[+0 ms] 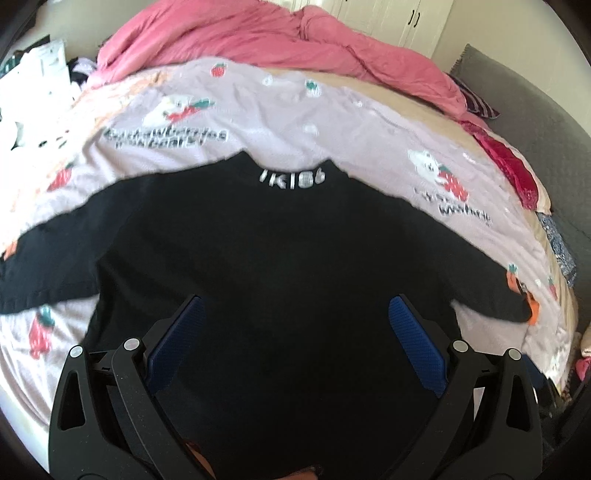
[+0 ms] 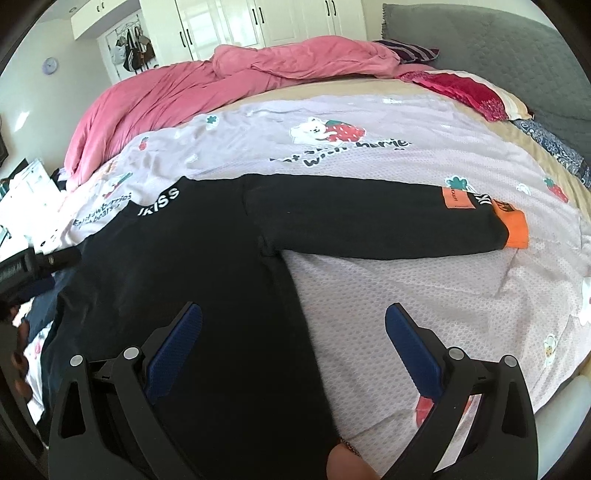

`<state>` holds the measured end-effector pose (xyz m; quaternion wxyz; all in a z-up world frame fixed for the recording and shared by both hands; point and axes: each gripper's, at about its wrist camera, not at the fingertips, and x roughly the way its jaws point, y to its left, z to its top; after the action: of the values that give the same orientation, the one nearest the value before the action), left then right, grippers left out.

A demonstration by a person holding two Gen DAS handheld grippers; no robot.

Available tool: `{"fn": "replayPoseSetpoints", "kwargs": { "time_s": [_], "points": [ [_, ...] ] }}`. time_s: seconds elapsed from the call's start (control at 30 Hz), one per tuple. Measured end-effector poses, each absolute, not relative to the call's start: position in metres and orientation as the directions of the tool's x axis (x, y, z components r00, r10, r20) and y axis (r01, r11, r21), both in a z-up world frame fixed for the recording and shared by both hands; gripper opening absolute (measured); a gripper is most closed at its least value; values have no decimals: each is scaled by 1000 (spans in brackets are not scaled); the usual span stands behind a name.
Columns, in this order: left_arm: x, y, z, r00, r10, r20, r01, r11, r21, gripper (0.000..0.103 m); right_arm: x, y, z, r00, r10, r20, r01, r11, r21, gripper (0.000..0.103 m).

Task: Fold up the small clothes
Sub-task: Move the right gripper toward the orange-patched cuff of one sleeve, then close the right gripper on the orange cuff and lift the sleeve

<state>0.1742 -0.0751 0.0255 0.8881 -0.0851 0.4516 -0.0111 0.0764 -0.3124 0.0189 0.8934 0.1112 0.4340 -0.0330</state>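
Observation:
A small black long-sleeved top lies flat on the bed with both sleeves spread out and white lettering at its collar. My left gripper hovers open over the lower middle of the top, nothing between its blue pads. In the right wrist view the same top fills the left half, and its right sleeve stretches out to an orange cuff. My right gripper stands open above the top's right side edge, one finger over black cloth, the other over the sheet.
The bed carries a lilac sheet printed with bears and strawberries. A pink duvet is bunched at the far side, red and patterned pillows by a grey headboard. White wardrobes stand behind. Clutter lies at the left edge.

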Motion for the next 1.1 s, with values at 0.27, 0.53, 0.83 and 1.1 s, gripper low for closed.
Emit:
{"fn": "replayPoseSetpoints", "kwargs": {
  "time_s": [0.27,0.53,0.83,1.1],
  "points": [
    [203,-78,29,621,-74,-780,-95,981,-168,94,94,-343,8,599,11,-801,214,961,173,99],
    [224,-69,5,589,-15,-808,-119,987,-105,94,114,-386,-1,571,-25,-821,352,911,216,99],
    [235,-56,-9,581,-40,-813,-120,984,-133,94,122,-480,-32,535,0,-845,593,713,376,99],
    [246,-36,-20,563,-9,-826,-155,981,-116,94,126,-547,-55,622,18,-783,646,553,526,99]
  ]
}}
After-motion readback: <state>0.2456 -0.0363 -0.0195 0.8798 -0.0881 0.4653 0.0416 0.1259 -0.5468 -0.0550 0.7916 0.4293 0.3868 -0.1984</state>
